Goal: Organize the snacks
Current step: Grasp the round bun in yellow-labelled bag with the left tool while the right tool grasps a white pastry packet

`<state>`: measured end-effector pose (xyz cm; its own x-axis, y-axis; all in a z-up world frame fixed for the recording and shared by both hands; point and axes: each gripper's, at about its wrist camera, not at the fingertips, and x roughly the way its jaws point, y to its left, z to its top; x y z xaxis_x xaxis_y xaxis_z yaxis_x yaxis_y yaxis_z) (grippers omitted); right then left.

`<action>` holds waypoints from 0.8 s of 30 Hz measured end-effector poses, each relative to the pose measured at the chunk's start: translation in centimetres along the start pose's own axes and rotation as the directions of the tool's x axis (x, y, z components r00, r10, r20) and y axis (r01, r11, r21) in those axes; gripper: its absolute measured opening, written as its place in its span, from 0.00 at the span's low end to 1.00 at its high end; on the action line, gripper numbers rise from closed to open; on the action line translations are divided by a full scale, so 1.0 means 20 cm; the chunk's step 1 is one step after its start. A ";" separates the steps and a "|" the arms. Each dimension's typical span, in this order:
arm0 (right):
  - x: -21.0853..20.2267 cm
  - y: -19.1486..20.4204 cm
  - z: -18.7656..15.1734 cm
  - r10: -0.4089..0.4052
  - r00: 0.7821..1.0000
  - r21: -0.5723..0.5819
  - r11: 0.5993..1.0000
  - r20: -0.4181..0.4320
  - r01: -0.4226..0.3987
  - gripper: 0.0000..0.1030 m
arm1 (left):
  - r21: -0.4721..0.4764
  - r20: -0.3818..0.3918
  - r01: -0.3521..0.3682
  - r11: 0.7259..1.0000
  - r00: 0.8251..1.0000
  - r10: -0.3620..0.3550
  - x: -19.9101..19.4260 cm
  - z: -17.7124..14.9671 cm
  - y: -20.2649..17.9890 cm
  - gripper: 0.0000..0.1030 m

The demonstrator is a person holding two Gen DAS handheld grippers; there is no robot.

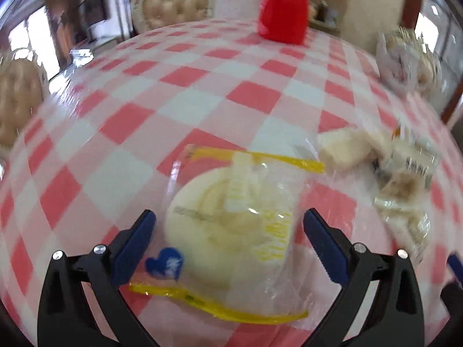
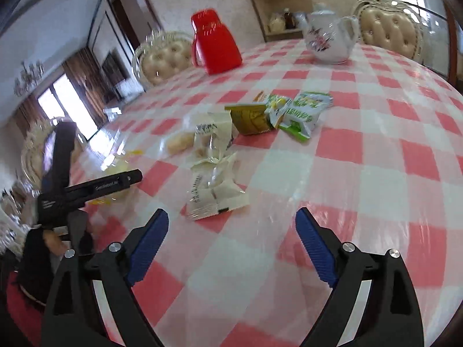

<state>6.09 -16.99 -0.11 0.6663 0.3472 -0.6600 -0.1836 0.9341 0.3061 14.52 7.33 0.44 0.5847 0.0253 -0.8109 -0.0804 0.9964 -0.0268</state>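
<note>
In the left wrist view my left gripper [image 1: 228,240] is open, its blue pads on either side of a round pale pastry in a clear wrapper with yellow edges [image 1: 231,217] lying on the checked table; the pads do not touch it. Several cream-wrapped snacks [image 1: 399,179] lie to its right. In the right wrist view my right gripper [image 2: 231,240] is open and empty above the table. A white-wrapped snack [image 2: 214,196] lies just ahead of it, another [image 2: 211,136] behind that, then a yellow-brown packet [image 2: 251,118] and green-white packets [image 2: 301,112]. The left gripper's body [image 2: 86,190] shows at the left.
A red jug [image 2: 214,43] and a white flowered teapot [image 2: 330,40] stand at the far side of the red-and-white checked table [image 2: 376,173]. Tufted cream chairs [image 2: 387,31] ring the table. A shelf [image 2: 277,5] stands by the back wall.
</note>
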 end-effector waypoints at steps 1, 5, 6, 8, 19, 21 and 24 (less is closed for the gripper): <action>0.03 0.02 0.03 0.000 1.000 -0.018 1.000 -0.001 0.000 0.85 | 0.004 0.018 0.028 1.000 0.999 -0.028 -0.02 -0.01 0.00 0.87; 0.15 0.11 0.10 -0.035 0.999 -0.111 0.993 -0.030 0.031 0.85 | -0.020 0.046 0.045 0.999 0.998 -0.044 -0.04 -0.03 0.03 0.71; 0.20 0.14 0.11 -0.062 0.997 -0.142 0.988 -0.050 0.054 0.85 | -0.028 0.049 0.052 0.998 0.998 -0.050 -0.04 -0.03 0.04 0.71; 0.26 0.18 0.12 -0.101 0.991 -0.189 0.978 -0.084 0.083 0.84 | -0.027 0.049 0.062 0.998 0.997 -0.061 -0.03 -0.02 0.04 0.71; 0.20 0.22 0.09 -0.171 0.981 -0.302 0.944 -0.095 0.135 0.41 | -0.026 0.049 0.101 0.995 0.994 -0.100 -0.03 -0.01 0.04 0.80; 0.14 0.21 0.07 -0.140 0.987 -0.272 0.955 -0.078 0.114 0.41 | -0.015 0.045 0.102 0.995 0.994 -0.101 -0.03 -0.02 0.03 0.82; 0.07 0.19 0.06 -0.093 0.994 -0.224 0.971 -0.049 0.080 0.41 | 0.030 0.030 0.073 0.997 0.997 -0.074 -0.03 -0.03 -0.01 0.82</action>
<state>7.14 -13.08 1.01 0.6445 0.2625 -0.7182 -0.2872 0.9536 0.0908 13.76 7.16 0.61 0.6132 -0.0457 -0.7886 -0.0131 0.9976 -0.0680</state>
